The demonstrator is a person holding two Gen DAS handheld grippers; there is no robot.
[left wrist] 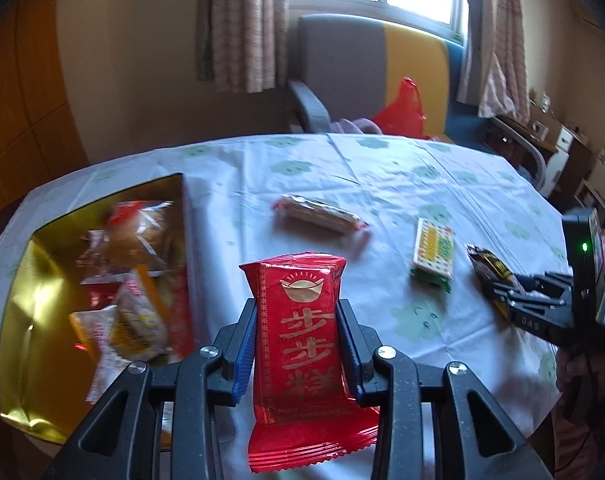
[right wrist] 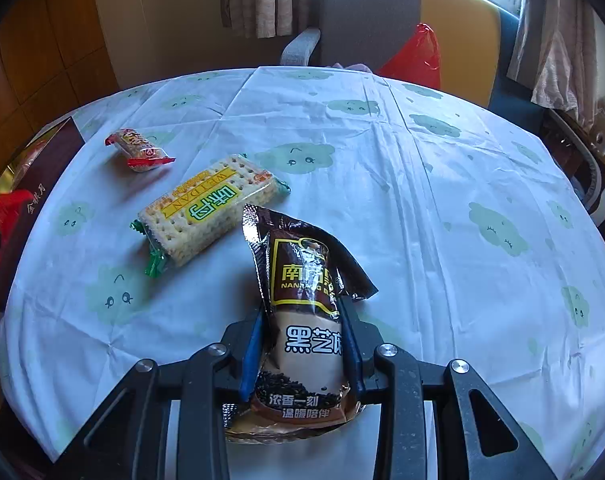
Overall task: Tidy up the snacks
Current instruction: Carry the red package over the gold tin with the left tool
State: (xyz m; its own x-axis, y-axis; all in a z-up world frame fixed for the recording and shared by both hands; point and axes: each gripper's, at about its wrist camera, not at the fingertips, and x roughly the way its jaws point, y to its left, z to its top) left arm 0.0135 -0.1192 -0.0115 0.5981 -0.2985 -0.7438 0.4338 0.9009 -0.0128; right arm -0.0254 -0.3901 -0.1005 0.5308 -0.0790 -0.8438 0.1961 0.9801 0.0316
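**While both claws carry packets, the gold box waits at the left**

Because the snacks are being gathered into one place, each claw holds a packet by its narrow sides; the left claw pinches a red foil packet upright, its crimped ends free above and below, close beside the gold-lined box, which already holds several crinkled wrappers; the grip looks meant for a drop into that box. The right claw is closed on a glossy brown sesame sachet, soft and bulging, its top corner folded over. Still on the table, spread with a creased cloud-print cloth, lie a flat cracker pack in clear film and a small red-ended biscuit packet, apart from each other.
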